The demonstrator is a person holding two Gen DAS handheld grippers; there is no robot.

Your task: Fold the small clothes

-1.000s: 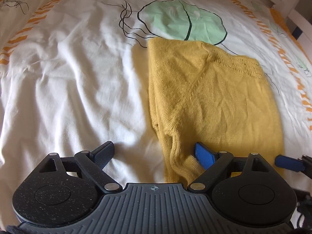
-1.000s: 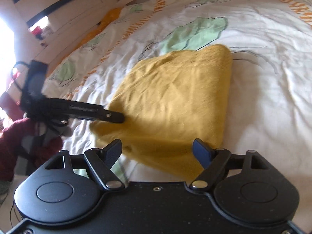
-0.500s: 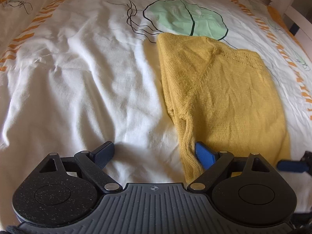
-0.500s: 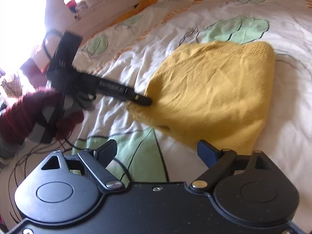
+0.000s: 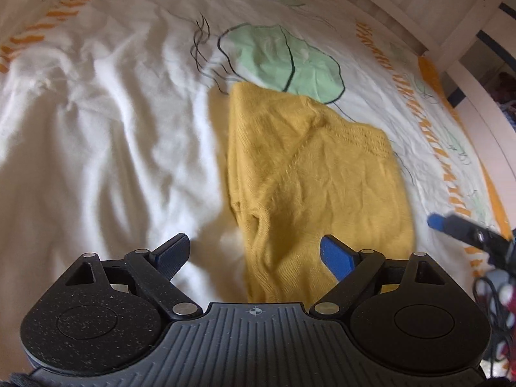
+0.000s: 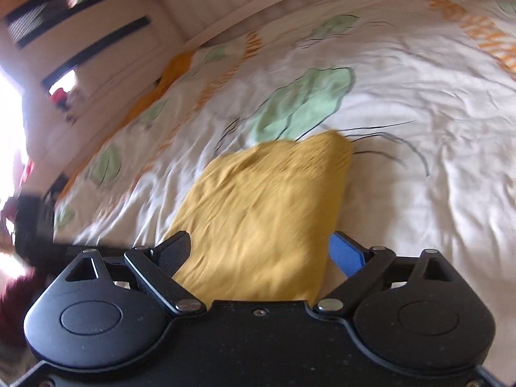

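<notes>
- One yellow knitted garment (image 5: 309, 174), folded, in front of me
- One printed bedsheet (image 5: 106, 113) under it
- My two claws: left gripper (image 5: 254, 251), right gripper (image 6: 261, 251)

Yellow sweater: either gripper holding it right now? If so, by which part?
Nothing is held. The left gripper and right gripper are both open above the folded yellow sweater, which lies flat on the bedsheet; neither pair of fingers pinches fabric.
</notes>
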